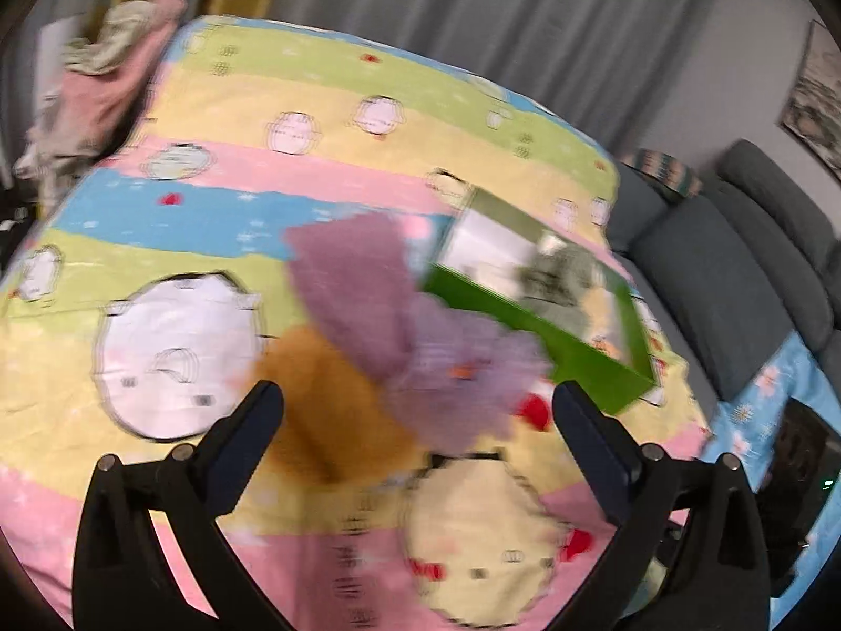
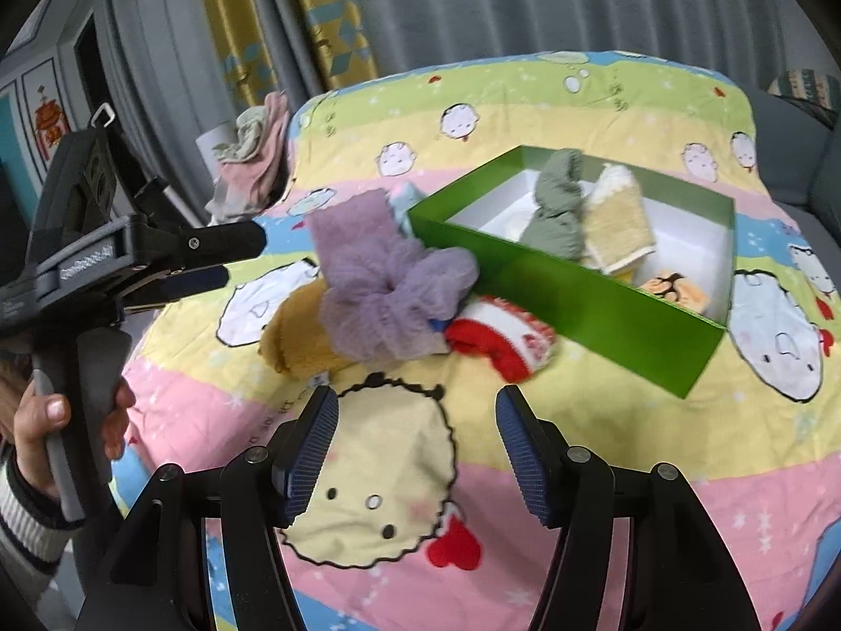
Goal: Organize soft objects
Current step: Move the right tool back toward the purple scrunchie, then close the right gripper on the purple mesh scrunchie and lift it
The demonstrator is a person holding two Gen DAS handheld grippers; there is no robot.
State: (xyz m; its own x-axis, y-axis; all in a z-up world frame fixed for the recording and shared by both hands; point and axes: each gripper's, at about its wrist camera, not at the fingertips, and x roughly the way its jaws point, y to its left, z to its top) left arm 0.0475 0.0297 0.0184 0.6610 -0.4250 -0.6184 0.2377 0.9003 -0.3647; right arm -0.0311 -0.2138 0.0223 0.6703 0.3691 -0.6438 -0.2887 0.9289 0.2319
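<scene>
Two grippers, both empty right now. The left gripper (image 1: pixel 418 394) has its jaws spread really wide, nothing between them, hanging over the striped cartoon bedspread (image 1: pixel 221 84) just short of the pile of soft stuff. That view is pretty blurry, so details are mushy there. From the right wrist camera you can also see it from the side, held by a hand (image 2: pixel 58 420) on its grey handle.

The right gripper (image 2: pixel 415 447) is about half open, blue pads (image 2: pixel 315 452) clearly apart, nothing in its grip either, sitting over a yellow cartoon face print.

The pile itself: a fuzzy purple cloth (image 2: pixel 383 289) on top, a mustard-brown plush piece (image 2: pixel 294 336) touching it on the left, and a red and white striped sock (image 2: pixel 499 336) on its right, pressed against the wall of the green box (image 2: pixel 578 305).

Inside the box there's already a grey-green cloth (image 2: pixel 557 210) and a beige towel (image 2: pixel 620 221) side by side, plus something orange-ish in the near corner that I can't make out.

Some pink and pale clothes (image 2: pixel 252 158) are heaped off the far left edge of the bed.
</scene>
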